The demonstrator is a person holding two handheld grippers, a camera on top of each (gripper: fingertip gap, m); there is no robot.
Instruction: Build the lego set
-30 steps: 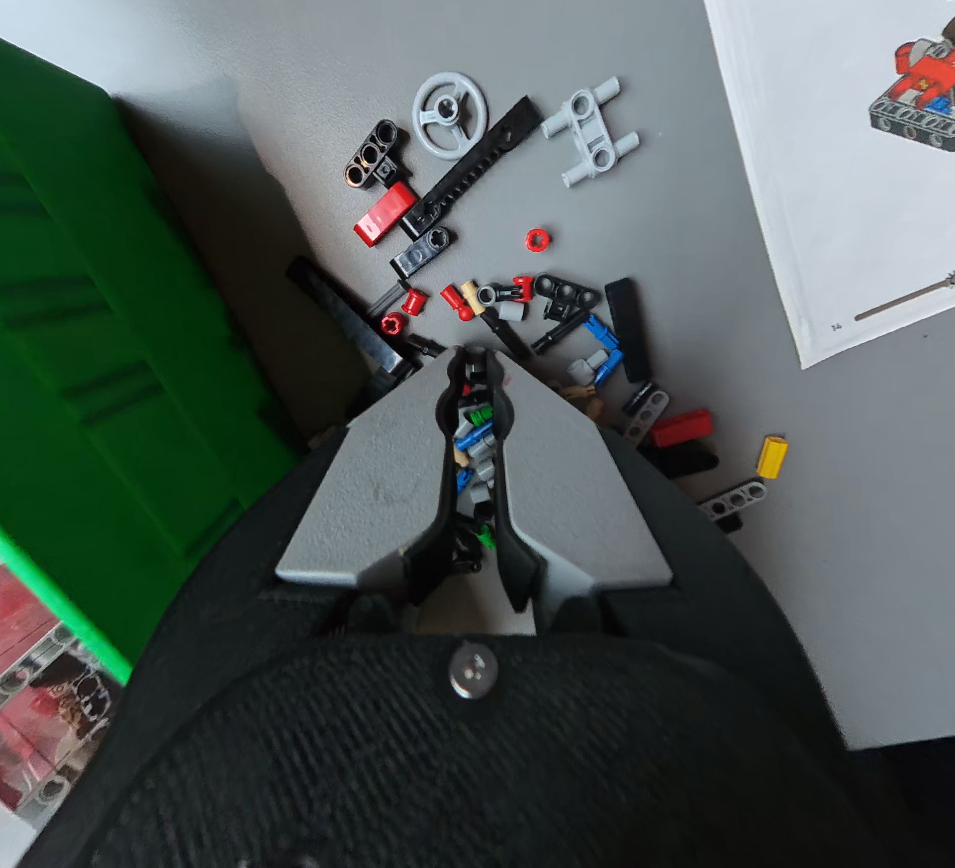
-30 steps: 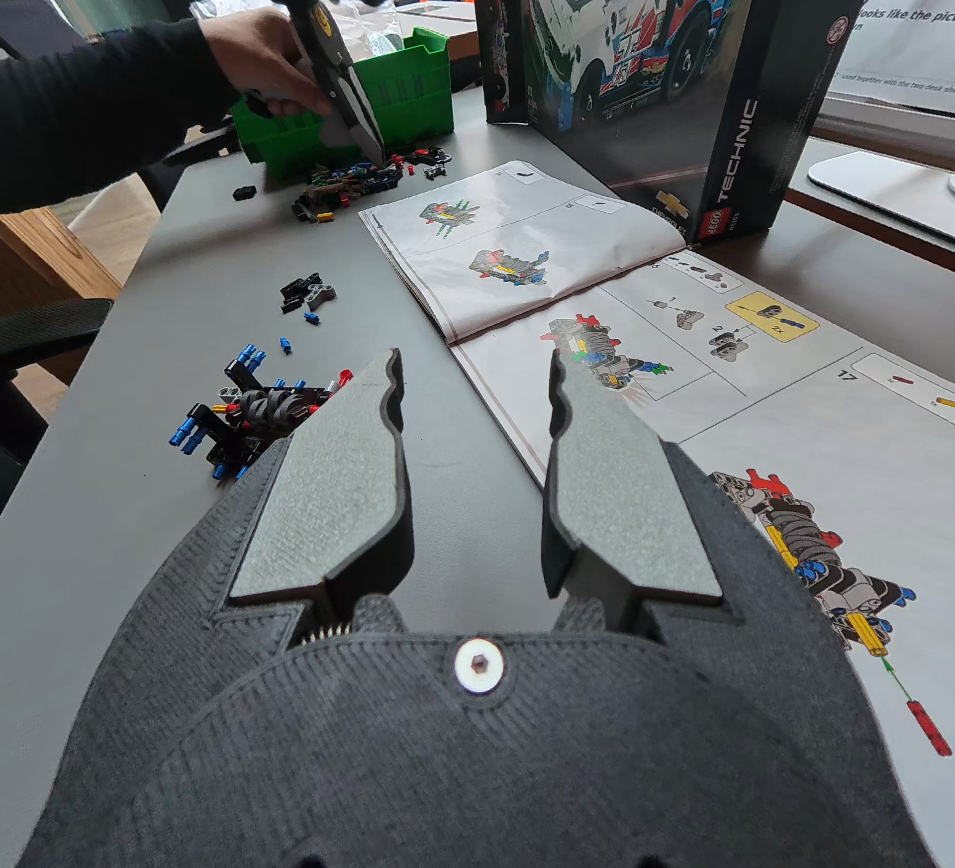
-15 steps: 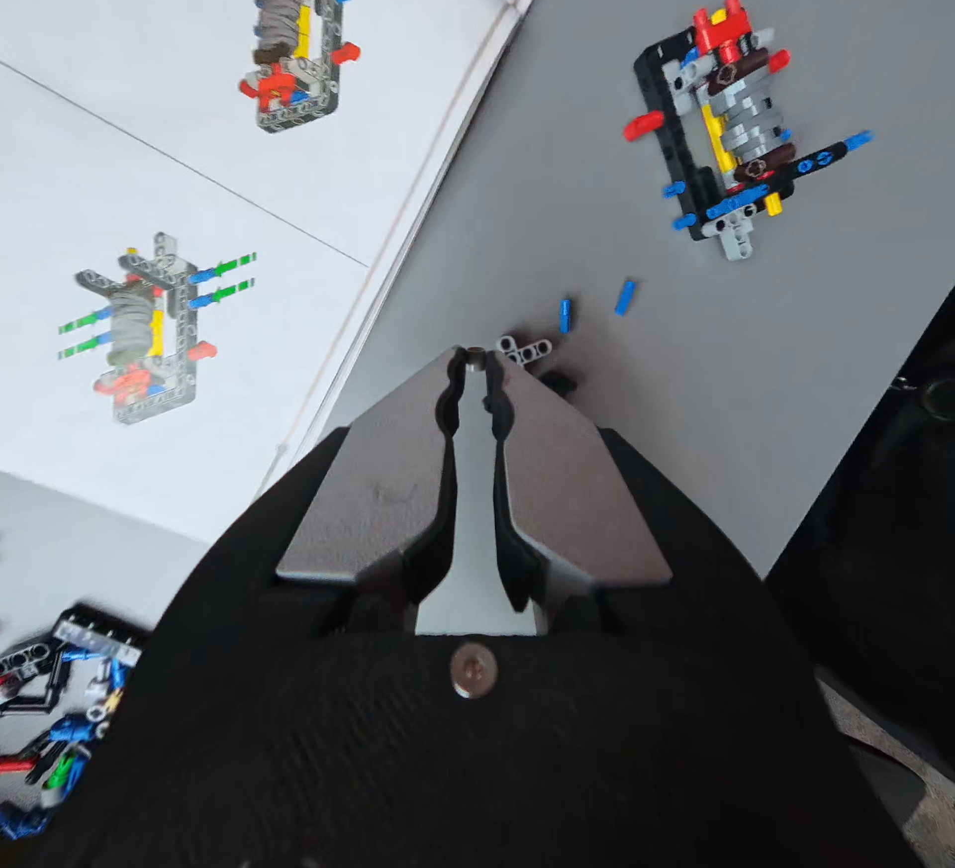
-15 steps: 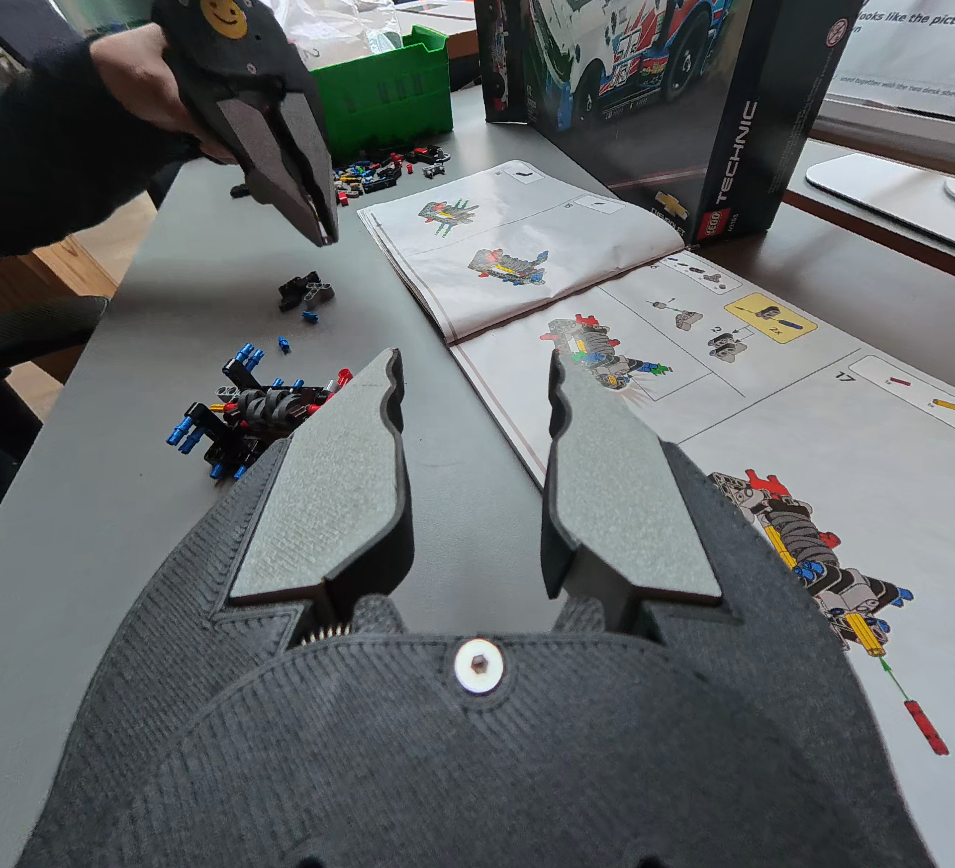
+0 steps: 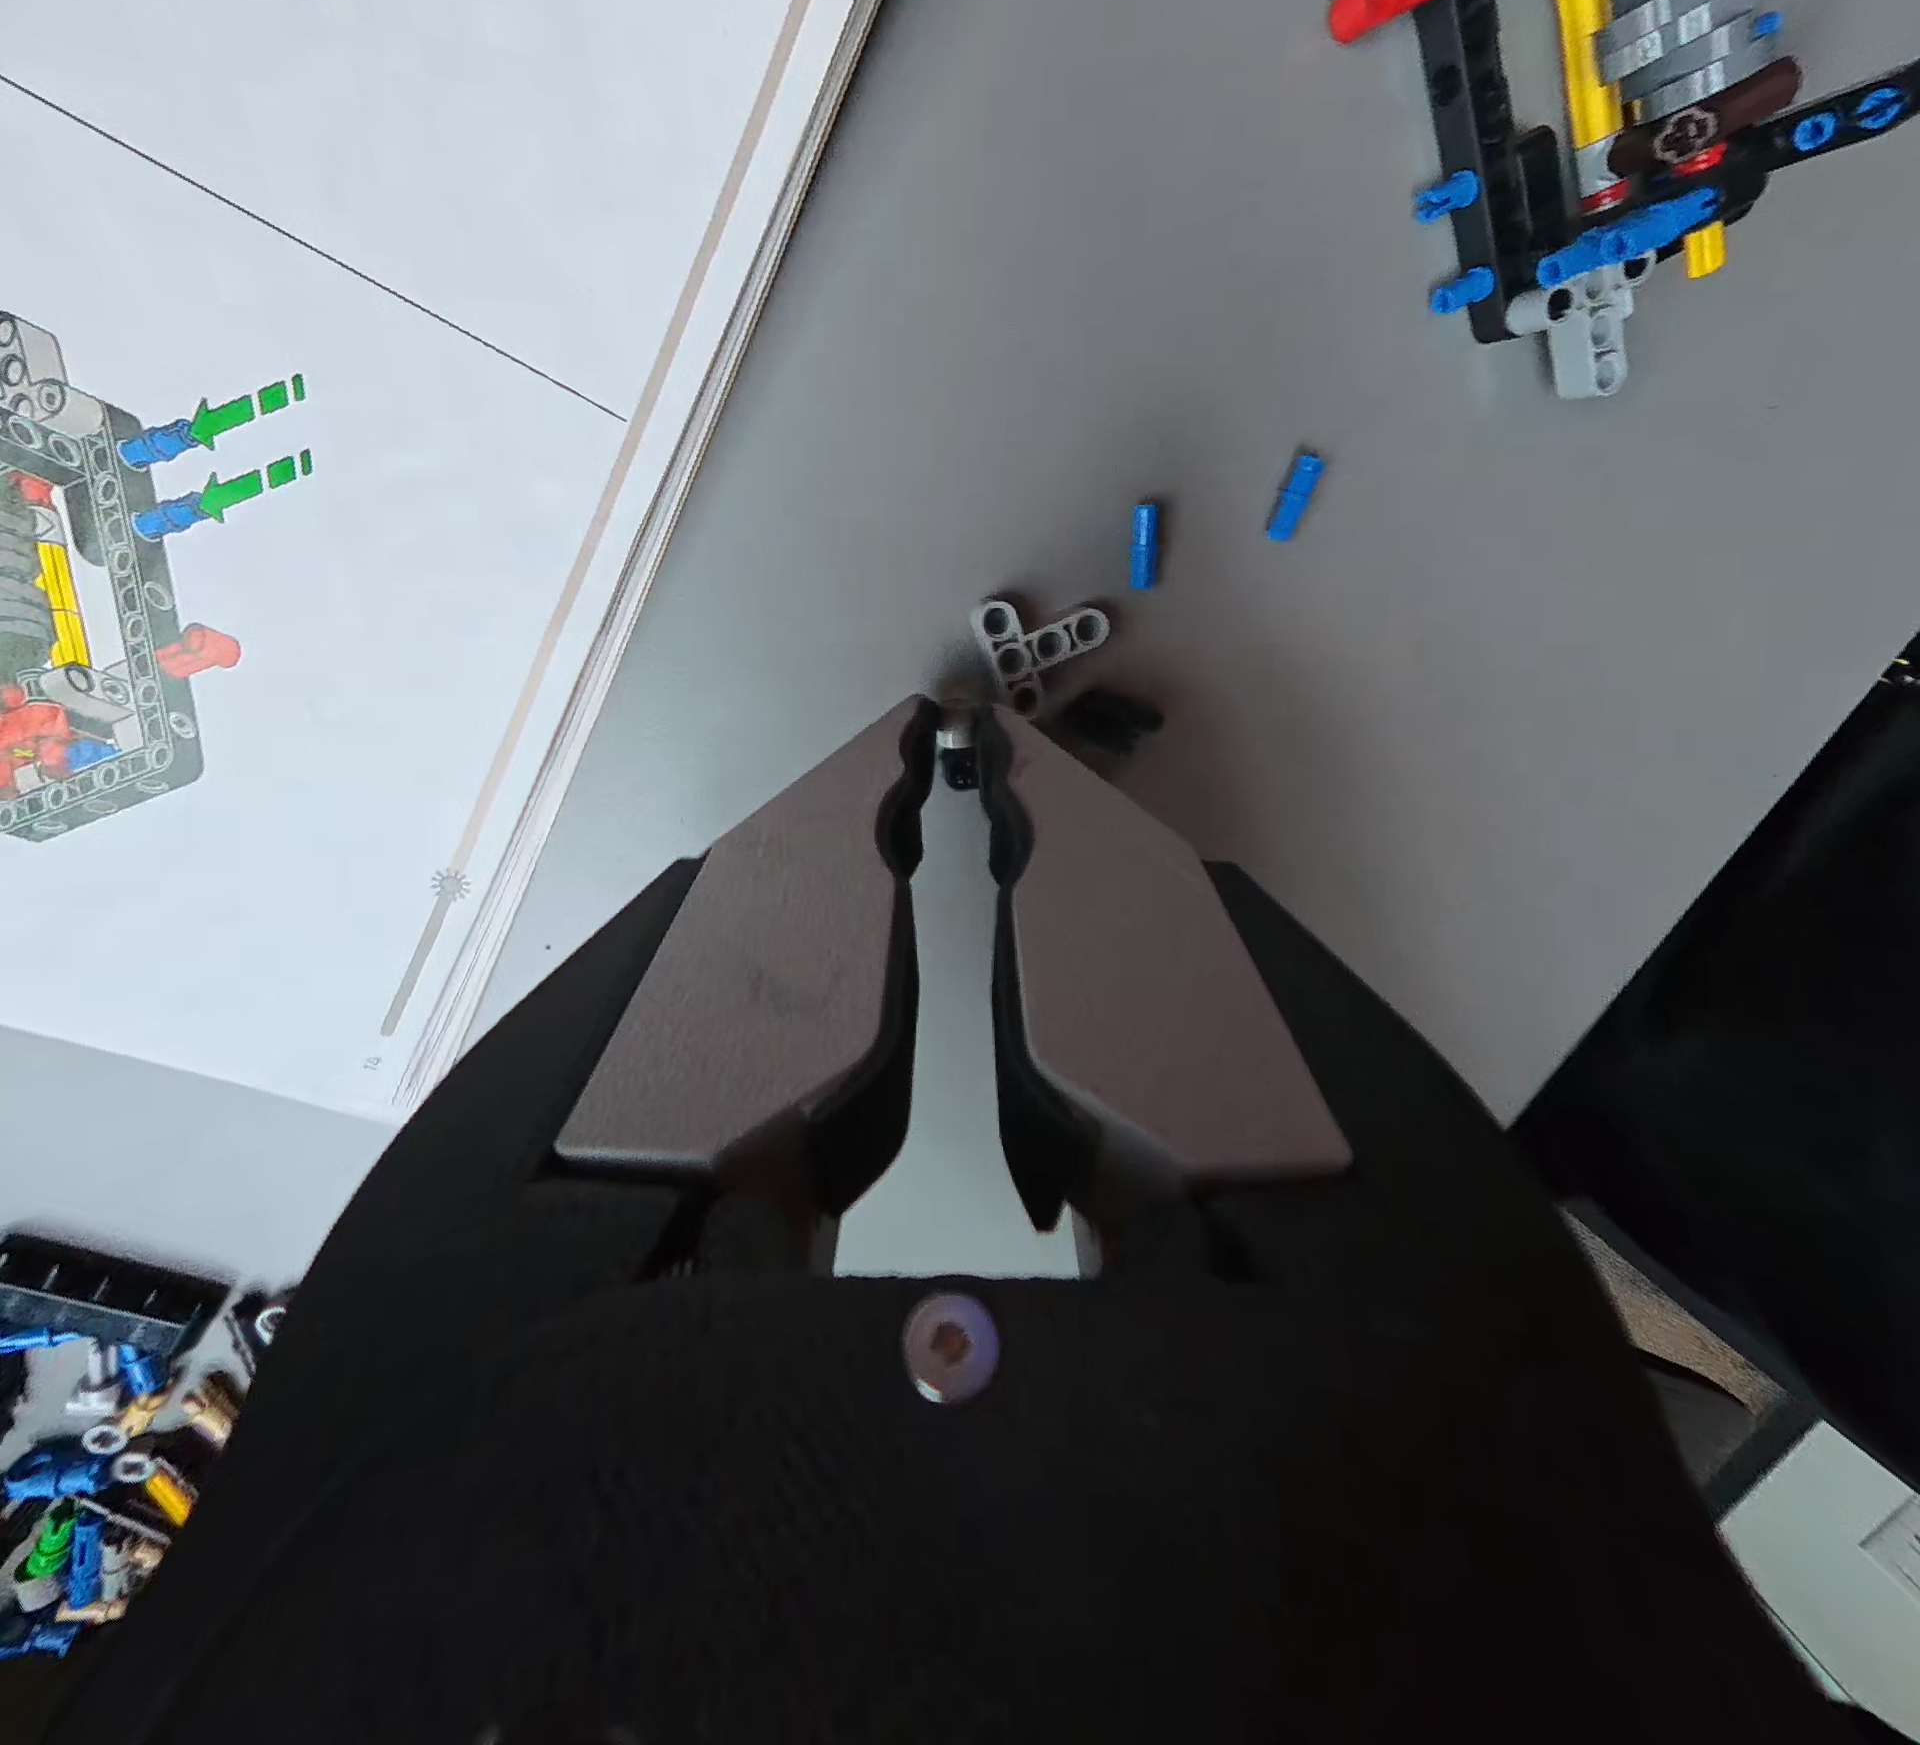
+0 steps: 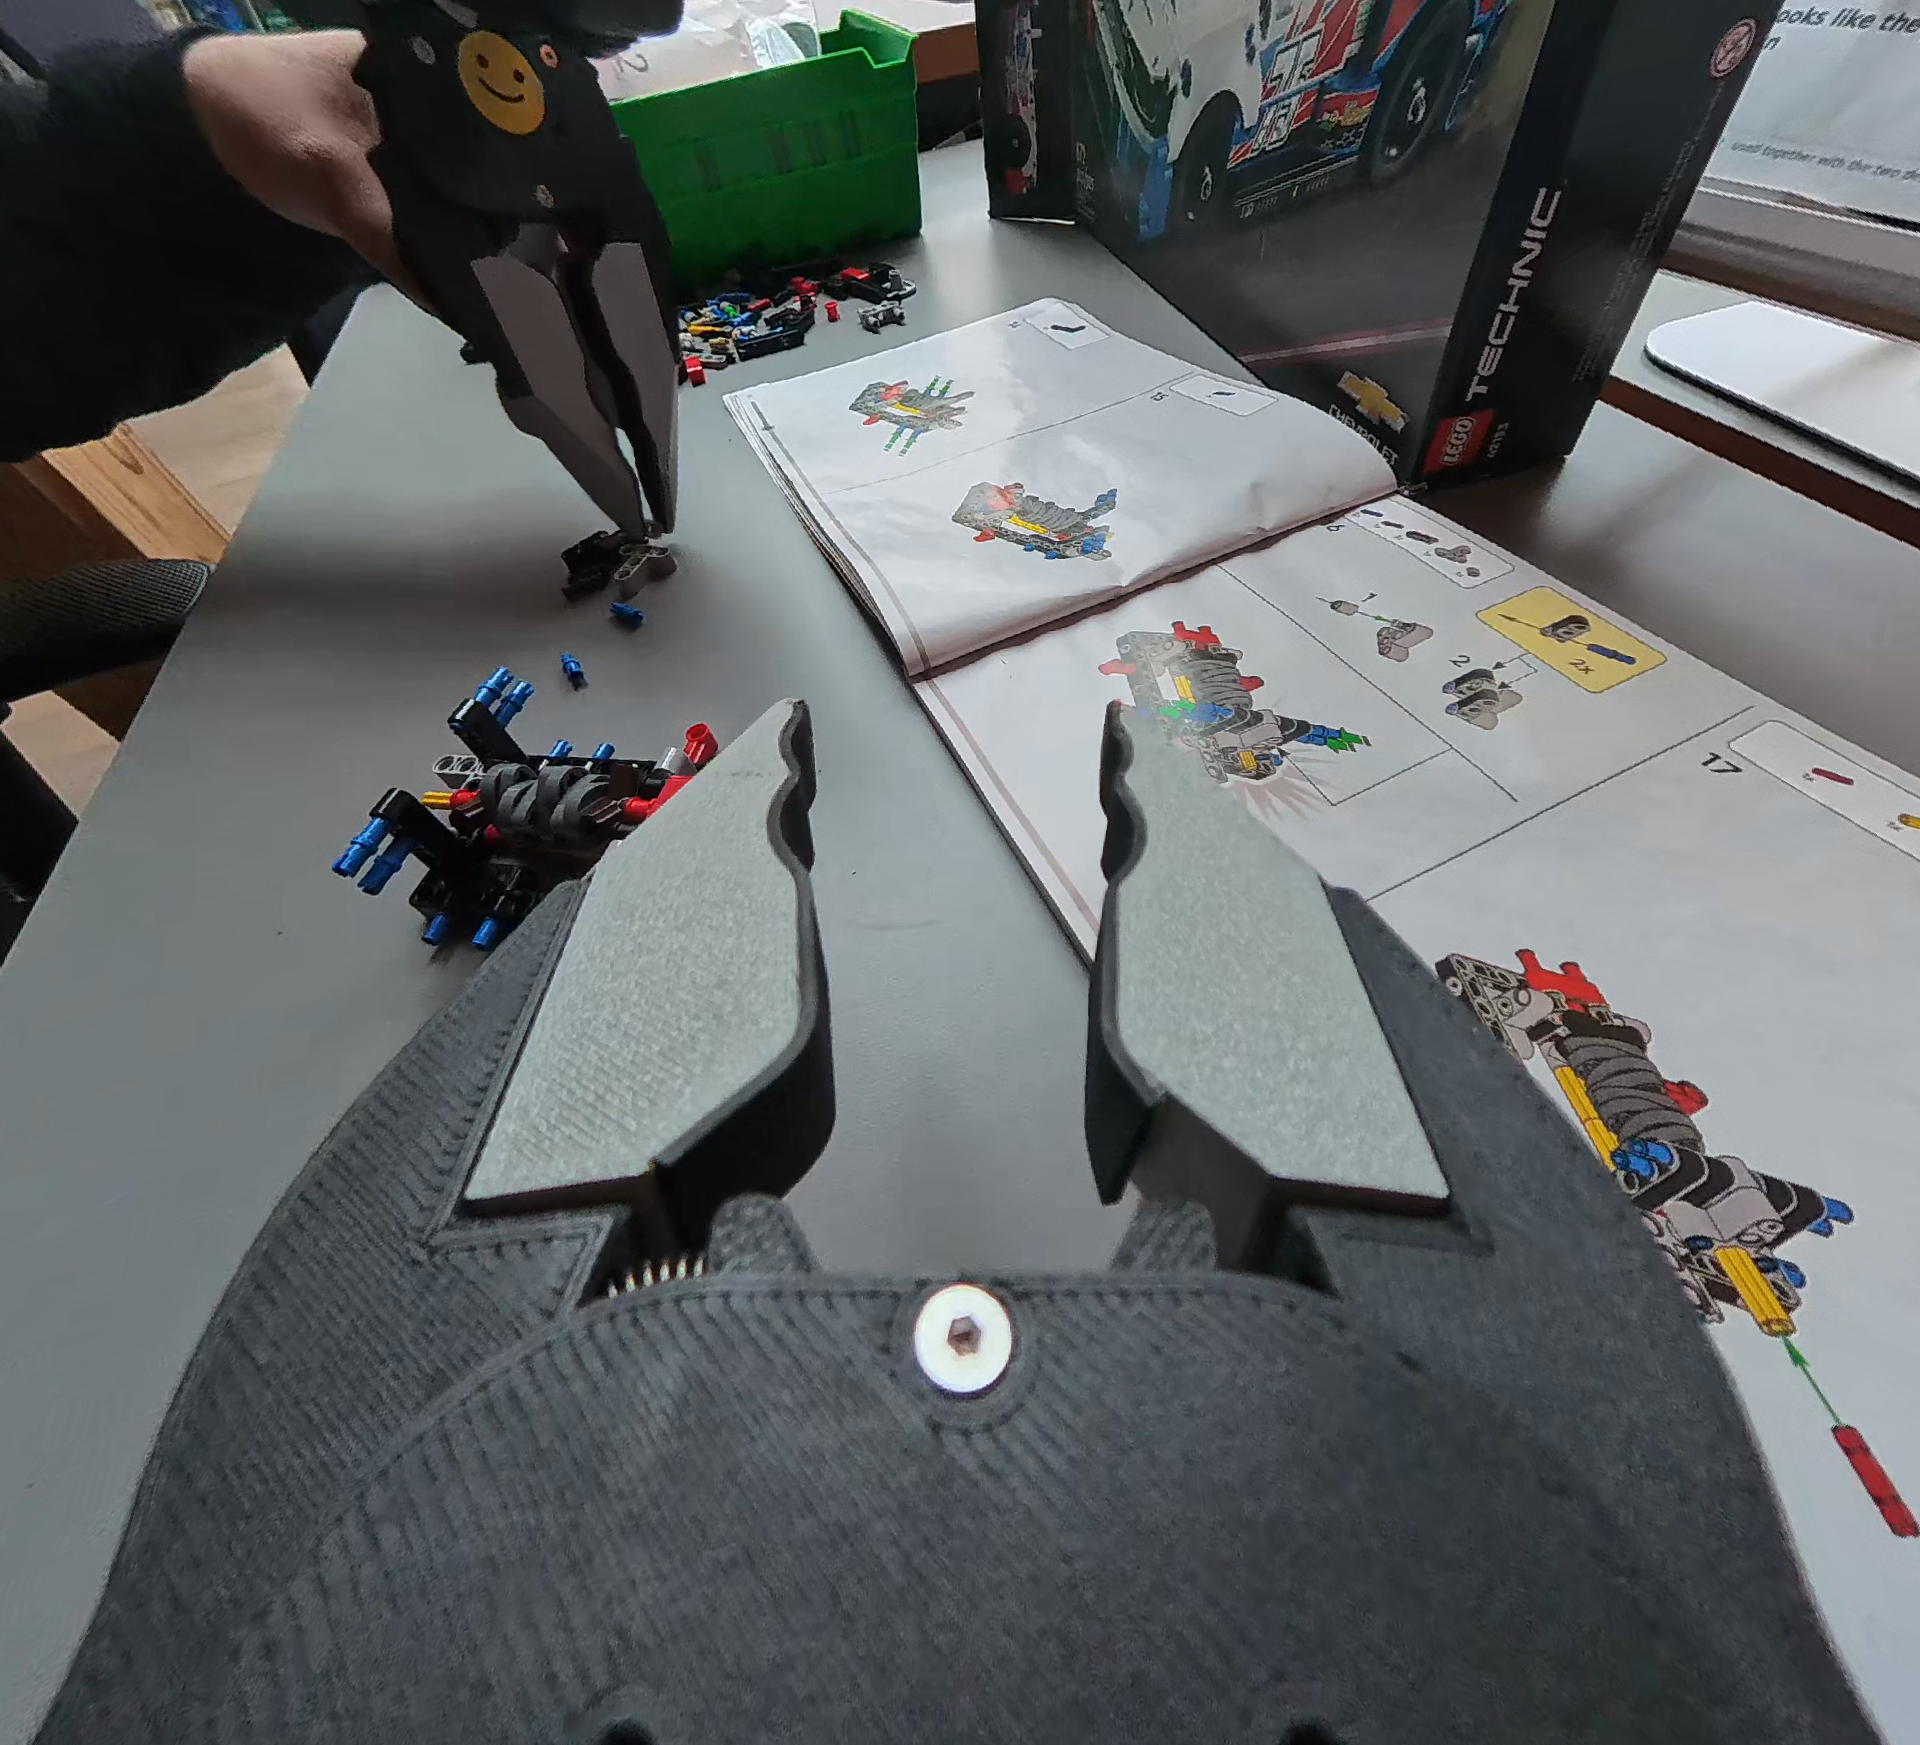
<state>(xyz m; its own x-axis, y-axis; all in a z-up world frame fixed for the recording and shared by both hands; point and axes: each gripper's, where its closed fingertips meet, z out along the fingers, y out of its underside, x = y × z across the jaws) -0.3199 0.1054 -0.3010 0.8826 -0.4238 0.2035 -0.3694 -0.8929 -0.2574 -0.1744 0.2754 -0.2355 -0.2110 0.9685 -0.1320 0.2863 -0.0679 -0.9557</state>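
My left gripper (image 5: 958,729) is shut on a small grey and black pin (image 5: 957,748) held at its tips. The tips are down at the table, right beside a grey T-shaped beam (image 5: 1039,646) and small black pieces (image 5: 1112,719). Two loose blue pins (image 5: 1143,545) (image 5: 1294,495) lie just beyond. The part-built black frame with grey gears (image 5: 1621,85) lies farther off; it also shows in the right wrist view (image 6: 540,807). My right gripper (image 6: 956,760) is open and empty, hovering over the table between the frame and the open instruction book (image 6: 1143,500).
The instruction book (image 5: 416,241) lies left of my left gripper. A pile of loose parts (image 6: 779,313) lies before a green bin (image 6: 790,147). The set's box (image 6: 1351,85) stands behind the book. The table edge runs at the left. Tip to tip, the grippers are about 25 cm apart.
My left gripper has left the parts pile by the green bin, carrying the small pin, and has come down beside the grey T-beam. My right gripper has not moved.
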